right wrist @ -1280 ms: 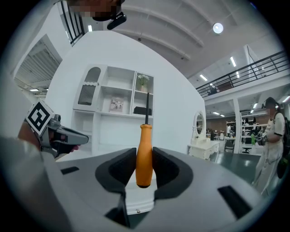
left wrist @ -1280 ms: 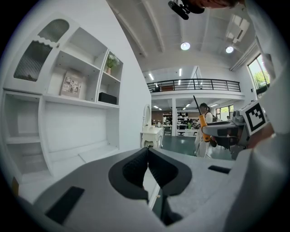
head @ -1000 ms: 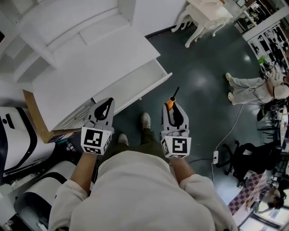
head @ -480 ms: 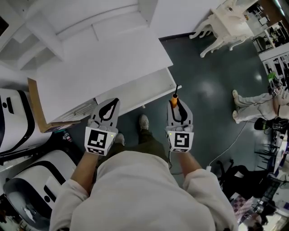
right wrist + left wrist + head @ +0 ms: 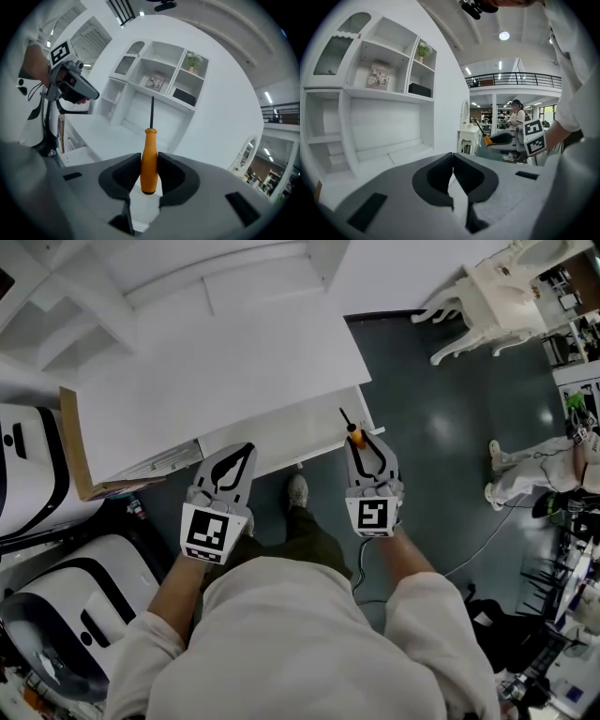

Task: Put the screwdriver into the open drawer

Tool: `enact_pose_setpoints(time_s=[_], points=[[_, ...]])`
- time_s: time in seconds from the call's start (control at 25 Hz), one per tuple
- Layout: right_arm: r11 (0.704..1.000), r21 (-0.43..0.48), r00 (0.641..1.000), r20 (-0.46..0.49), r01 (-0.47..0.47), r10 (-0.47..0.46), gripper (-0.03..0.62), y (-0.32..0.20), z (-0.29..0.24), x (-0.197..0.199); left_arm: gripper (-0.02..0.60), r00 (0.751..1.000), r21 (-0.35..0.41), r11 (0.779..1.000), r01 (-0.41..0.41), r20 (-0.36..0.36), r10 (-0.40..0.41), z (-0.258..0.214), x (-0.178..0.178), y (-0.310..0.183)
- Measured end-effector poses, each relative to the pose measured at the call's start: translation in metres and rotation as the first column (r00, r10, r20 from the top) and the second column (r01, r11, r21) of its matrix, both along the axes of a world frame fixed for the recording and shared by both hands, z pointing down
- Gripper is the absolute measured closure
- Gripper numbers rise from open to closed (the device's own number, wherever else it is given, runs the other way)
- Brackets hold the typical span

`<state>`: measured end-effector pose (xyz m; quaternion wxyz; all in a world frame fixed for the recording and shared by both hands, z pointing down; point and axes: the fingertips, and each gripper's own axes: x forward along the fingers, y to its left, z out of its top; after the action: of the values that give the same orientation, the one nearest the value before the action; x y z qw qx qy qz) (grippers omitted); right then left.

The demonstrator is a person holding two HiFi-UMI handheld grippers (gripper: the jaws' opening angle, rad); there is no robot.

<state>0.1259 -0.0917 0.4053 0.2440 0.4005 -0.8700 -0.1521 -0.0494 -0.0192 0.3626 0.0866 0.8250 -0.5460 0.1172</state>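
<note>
Head view shows the person looking down at a white counter [image 5: 225, 362] with an open drawer [image 5: 300, 427] sticking out from its front edge toward them. The right gripper [image 5: 366, 448] has its jaws pinching the orange handle of the screwdriver [image 5: 149, 159]. The thin dark shaft points away from the person. From above, its tip shows over the right end of the drawer, close to the drawer's corner.

The left gripper [image 5: 246, 451] has its jaws pressed together with nothing in them. It sits at the drawer's front edge, toward the left part, well apart from the right one.

To the right of the drawer and the counter's right edge is dark floor [image 5: 422, 409] with lots of open room. A white chair [image 5: 497, 287] stands far off at the top right. A shoe [image 5: 298, 491] shows on the floor between the two grippers, just in front of the drawer. A strip of cardboard [image 5: 67, 446] runs along the counter's left edge. White shelves [image 5: 159, 79] rise at the back of the counter.
</note>
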Motion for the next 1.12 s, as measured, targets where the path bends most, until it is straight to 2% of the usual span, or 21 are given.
enact_pose_setpoints(time_s=[0.16,0.32,0.56,0.84,1.12], points=[[0.995,0.005,0.989,-0.114,0.097,-0.096,0.476,-0.010,0.024,-0.015,0.575,1.000,-0.006,1.000,0.015,0.001,-0.015,0.004,-0.002,-0.004],[0.979,0.009,0.955,-0.221,0.205,-0.198,0.476,-0.015,0.049,-0.027,0.575,1.000,-0.015,0.999,0.029,-0.004,-0.029,0.009,-0.002,-0.004],[0.939,0.000,0.879,-0.350,0.345,-0.323,0.476,-0.025,0.081,-0.043,0.576,0.999,-0.030,0.998,0.049,-0.005,-0.049,0.016,-0.003,-0.009],[0.890,-0.049,0.785,-0.450,0.453,-0.425,0.476,-0.031,0.124,-0.052,0.575,0.996,-0.046,0.995,0.090,-0.011,-0.090,0.023,-0.009,-0.016],[0.825,-0.107,0.676,-0.520,0.554,-0.522,0.476,-0.034,0.163,-0.061,0.575,0.990,-0.069,0.988,0.138,-0.011,-0.139,0.032,-0.012,-0.017]])
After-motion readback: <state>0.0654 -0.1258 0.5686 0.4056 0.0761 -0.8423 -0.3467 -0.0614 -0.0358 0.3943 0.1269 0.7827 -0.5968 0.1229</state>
